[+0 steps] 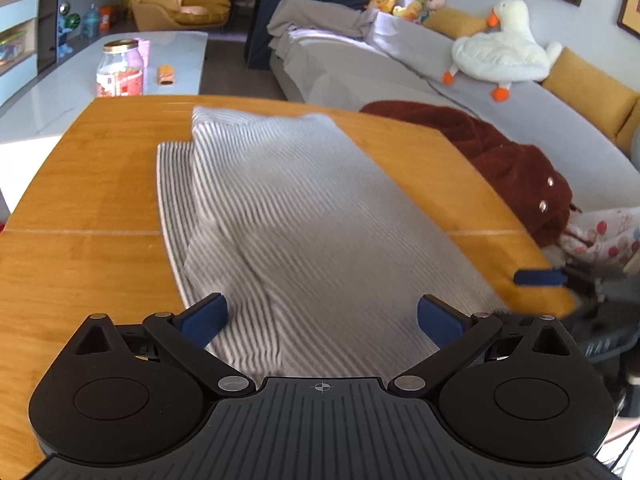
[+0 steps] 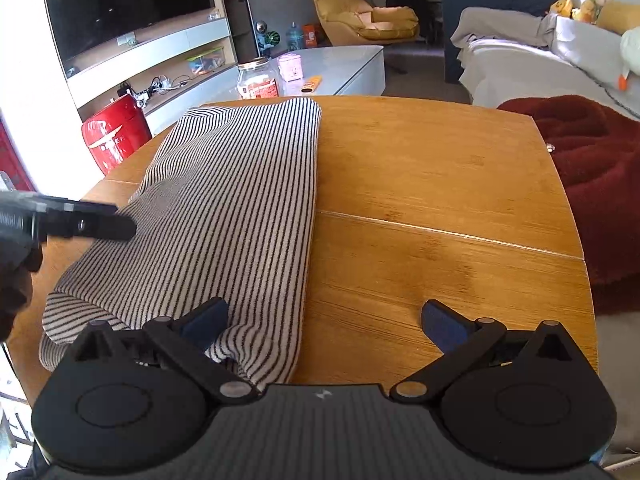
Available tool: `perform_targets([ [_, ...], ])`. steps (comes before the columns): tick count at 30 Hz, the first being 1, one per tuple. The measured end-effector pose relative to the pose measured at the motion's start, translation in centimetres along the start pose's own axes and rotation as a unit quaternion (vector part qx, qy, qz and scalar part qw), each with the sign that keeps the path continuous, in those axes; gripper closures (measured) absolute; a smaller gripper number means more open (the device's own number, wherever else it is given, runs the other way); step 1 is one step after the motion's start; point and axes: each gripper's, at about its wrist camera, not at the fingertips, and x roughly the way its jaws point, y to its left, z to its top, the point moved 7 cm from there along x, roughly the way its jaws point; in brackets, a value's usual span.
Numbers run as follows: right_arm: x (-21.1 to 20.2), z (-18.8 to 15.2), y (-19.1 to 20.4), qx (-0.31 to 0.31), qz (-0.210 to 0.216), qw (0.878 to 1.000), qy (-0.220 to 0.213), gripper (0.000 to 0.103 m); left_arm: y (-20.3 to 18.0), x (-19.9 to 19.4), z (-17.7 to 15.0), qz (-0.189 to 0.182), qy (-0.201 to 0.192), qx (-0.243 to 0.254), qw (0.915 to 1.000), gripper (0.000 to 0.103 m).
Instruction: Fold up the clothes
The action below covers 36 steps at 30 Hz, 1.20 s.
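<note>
Left wrist view: one striped shirt (image 1: 296,216) lies folded on the bench (image 1: 80,208); the left gripper (image 1: 322,318) fingers spread wide over its near edge, holding nothing. One jar (image 1: 119,69) stands far left.

Right wrist view: the right gripper (image 2: 325,320) fingers gape wide, empty, at the shirt's right near edge.

red cooler (image 2: 114,136): logo lettering, perhaps "OTTER", too blurred | jar (image 1: 120,69) label: unreadable

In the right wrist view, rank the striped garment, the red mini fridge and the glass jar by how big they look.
1. Striped garment, though it lies nearest the camera.
2. Red mini fridge.
3. Glass jar, farthest away, so unsure.
</note>
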Motion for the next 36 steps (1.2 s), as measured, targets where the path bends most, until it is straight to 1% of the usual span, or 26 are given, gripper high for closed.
perform_targets([
  [1,-0.4,0.8,0.0,0.006,0.009,1.000,-0.017,0.000,0.3,-0.1,-0.7,0.001,0.005,-0.003,1.0000,0.000],
  [3,-1.3,2.3,0.6,-0.004,0.009,0.998,-0.054,0.000,0.6,-0.8,-1.4,0.000,0.002,-0.003,1.0000,0.000],
  [6,-1.2,3.5,2.4,-0.048,0.000,0.995,-0.082,0.001,0.8,-1.8,-2.0,0.000,0.002,-0.002,1.0000,0.000],
  [7,-0.9,3.6,3.1,-0.068,-0.002,0.994,-0.080,0.004,1.0,-2.1,-2.2,0.000,0.002,0.000,1.0000,0.000],
  [8,-0.1,3.1,4.0,-0.093,-0.006,0.994,-0.062,0.007,1.1,-2.4,-2.3,0.001,0.001,0.002,1.0000,0.000],
  [9,0.8,2.5,4.7,-0.120,-0.013,0.992,-0.038,0.013,1.3,-2.8,-2.4,0.003,-0.001,0.004,1.0000,0.000],
  [10,1.3,2.0,5.3,-0.137,-0.021,0.990,-0.025,0.016,1.6,-3.1,-2.5,0.008,-0.006,0.005,0.9999,0.000],
  [12,1.1,1.7,6.0,-0.152,-0.036,0.987,-0.023,0.015,2.3,-3.9,-2.7,0.018,-0.016,0.007,0.9997,0.000],
  [14,-0.1,2.4,7.1,-0.175,-0.036,0.984,-0.019,0.016,2.9,-4.6,-2.9,0.031,-0.027,0.011,0.9991,0.000],
  [16,-2.2,2.3,9.7,-0.231,-0.002,0.973,-0.030,0.016,3.4,-5.2,-3.0,0.041,-0.037,0.012,0.9984,0.000],
  [17,-3.1,2.0,11.1,-0.264,0.017,0.964,-0.031,0.016,3.7,-5.4,-3.1,0.036,-0.041,0.007,0.9985,0.000],
  [19,-4.1,0.7,13.6,-0.332,0.051,0.942,-0.021,0.013,4.1,-5.9,-3.2,0.025,-0.049,-0.004,0.9985,0.000],
  [22,-3.9,-1.9,16.2,-0.406,0.088,0.909,0.013,0.013,4.3,-6.7,-3.3,0.012,-0.062,-0.007,0.9980,0.000],
  [24,-3.0,-3.4,16.8,-0.438,0.091,0.894,0.030,0.013,3.9,-7.3,-3.4,0.008,-0.067,0.004,0.9977,0.000],
  [25,-2.4,-4.0,17.0,-0.450,0.087,0.888,0.034,0.013,3.6,-7.5,-3.5,0.004,-0.068,0.010,0.9976,0.000],
  [27,-1.4,-4.4,17.0,-0.466,0.062,0.882,0.026,0.014,2.9,-8.1,-3.8,-0.005,-0.068,0.028,0.9973,0.000],
  [28,-1.1,-4.4,17.0,-0.473,0.046,0.880,0.012,0.017,2.6,-8.4,-4.0,-0.010,-0.067,0.036,0.9970,0.000],
  [29,-0.9,-4.1,17.0,-0.474,0.033,0.880,0.003,0.019,2.3,-8.6,-4.2,-0.013,-0.067,0.042,0.9968,0.000],
  [30,-0.7,-3.5,16.8,-0.450,0.036,0.892,0.009,0.026,2.0,-8.8,-4.4,-0.017,-0.066,0.048,0.9965,0.000],
  [31,-0.6,-2.7,16.5,-0.408,0.053,0.911,0.024,0.036,1.7,-8.9,-4.5,-0.022,-0.065,0.056,0.9960,0.000],
  [32,-0.4,-1.7,16.0,-0.357,0.069,0.931,0.042,0.038,1.4,-8.9,-4.7,-0.027,-0.065,0.064,0.9955,0.000],
  [33,-0.2,-0.8,15.3,-0.306,0.085,0.947,0.058,0.039,1.1,-9.0,-4.9,-0.032,-0.065,0.072,0.9948,0.000],
  [34,0.0,0.0,14.6,-0.262,0.100,0.957,0.071,0.039,0.7,-8.8,-5.0,-0.033,-0.062,0.083,0.9941,0.000],
  [35,0.1,0.6,14.1,-0.228,0.112,0.964,0.080,0.039,0.3,-8.6,-5.1,-0.033,-0.060,0.094,0.9932,0.000],
  [36,0.1,1.0,13.7,-0.204,0.121,0.968,0.086,0.039,0.0,-8.2,-5.3,-0.031,-0.056,0.106,0.9923,0.000],
])
